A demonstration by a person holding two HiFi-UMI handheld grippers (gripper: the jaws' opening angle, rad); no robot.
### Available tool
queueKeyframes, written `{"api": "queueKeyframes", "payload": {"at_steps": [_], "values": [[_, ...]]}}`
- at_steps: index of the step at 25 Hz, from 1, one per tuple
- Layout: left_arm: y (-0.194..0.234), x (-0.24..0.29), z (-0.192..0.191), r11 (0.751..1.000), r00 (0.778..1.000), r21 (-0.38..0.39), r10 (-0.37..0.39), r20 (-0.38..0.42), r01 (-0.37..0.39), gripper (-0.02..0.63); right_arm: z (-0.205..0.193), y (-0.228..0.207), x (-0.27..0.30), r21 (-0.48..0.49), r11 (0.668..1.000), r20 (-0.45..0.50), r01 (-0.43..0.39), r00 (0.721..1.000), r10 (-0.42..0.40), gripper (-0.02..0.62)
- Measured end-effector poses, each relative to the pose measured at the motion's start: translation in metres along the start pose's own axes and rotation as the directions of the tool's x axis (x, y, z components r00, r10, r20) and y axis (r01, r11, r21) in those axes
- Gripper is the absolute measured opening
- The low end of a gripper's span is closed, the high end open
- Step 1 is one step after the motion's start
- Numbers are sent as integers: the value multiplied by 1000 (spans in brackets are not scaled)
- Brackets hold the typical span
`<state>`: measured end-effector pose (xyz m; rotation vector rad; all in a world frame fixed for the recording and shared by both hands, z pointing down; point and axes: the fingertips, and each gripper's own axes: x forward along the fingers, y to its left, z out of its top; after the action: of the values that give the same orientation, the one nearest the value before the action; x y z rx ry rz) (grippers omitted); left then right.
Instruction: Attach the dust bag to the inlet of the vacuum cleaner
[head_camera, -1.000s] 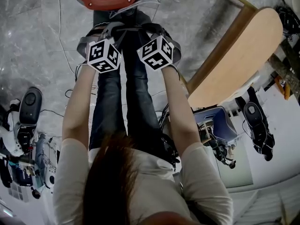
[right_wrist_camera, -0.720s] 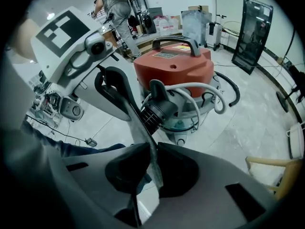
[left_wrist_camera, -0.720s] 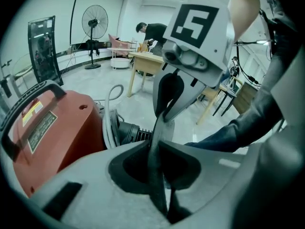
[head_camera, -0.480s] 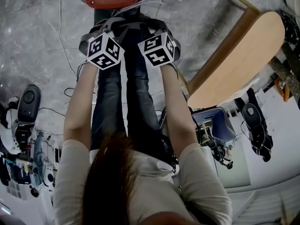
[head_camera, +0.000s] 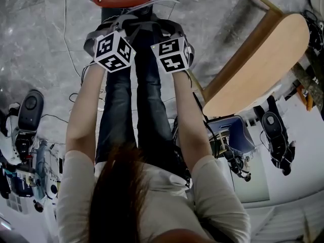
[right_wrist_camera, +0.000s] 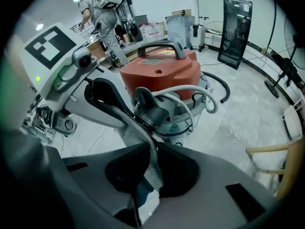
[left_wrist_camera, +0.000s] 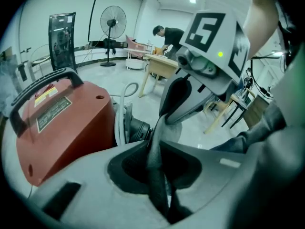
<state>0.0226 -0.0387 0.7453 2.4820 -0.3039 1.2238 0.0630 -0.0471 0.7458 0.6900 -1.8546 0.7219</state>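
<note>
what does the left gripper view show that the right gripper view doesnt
Left gripper view only: a person bent over a wooden table, and the right gripper with its marker cube.
Right gripper view only: a standing person in grey clothes, and the left gripper, whose jaws have just been opening with the dust bag between them.
Both: the red vacuum cleaner, its black inlet, a tall dark panel, and the grey dust bag running into that view's own jaws.
</note>
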Motion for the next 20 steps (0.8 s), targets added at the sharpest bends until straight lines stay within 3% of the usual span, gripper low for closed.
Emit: {"api": "queueKeyframes", "payload": {"at_steps": [3,7,13,16,20], "values": [[2,2,0,1000,1000,-18,-19,17,19,66,1,-2,3,13,1000,9,7,1000,-7,52],[4,-1,-3,992,996,-120,53,66,-45,66,5,-3,5,27,999,-1,23,1000,-23,52],[4,-1,-6,949,980,-297,152,128,-108,64,15,-6,8,-86,996,-18,8,1000,-10,53],[4,0,-7,961,985,-258,132,110,-100,61,15,-5,9,-103,995,-3,12,1000,-13,53],[5,1,-8,997,999,-78,30,38,-27,63,10,-3,8,-6,999,46,43,998,-42,52]]}}
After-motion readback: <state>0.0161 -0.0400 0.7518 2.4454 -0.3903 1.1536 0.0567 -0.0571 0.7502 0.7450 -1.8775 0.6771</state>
